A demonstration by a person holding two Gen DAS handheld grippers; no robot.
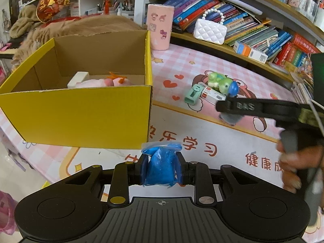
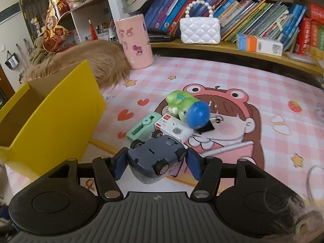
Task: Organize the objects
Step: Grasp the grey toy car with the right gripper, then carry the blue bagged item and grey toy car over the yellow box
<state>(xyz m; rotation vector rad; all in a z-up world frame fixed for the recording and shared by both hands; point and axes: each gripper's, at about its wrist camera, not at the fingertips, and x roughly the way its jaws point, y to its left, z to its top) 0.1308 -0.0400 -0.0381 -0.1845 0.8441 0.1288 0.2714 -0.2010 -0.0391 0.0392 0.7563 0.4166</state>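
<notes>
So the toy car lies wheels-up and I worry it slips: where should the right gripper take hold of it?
Across the grey body of the toy car, on its flat flanks below the upturned wheels, which would probably roll under the pads. Come from above on the near side, where the right gripper now straddles it.

A child's room at home is shown. A desk is covered by a pink cartoon mat (image 2: 222,77). Rows of picture books (image 2: 253,16) are kept on a shelf, and small toys (image 2: 182,105) and a fluffy brown plush (image 2: 91,60) are seen nearby.
</notes>
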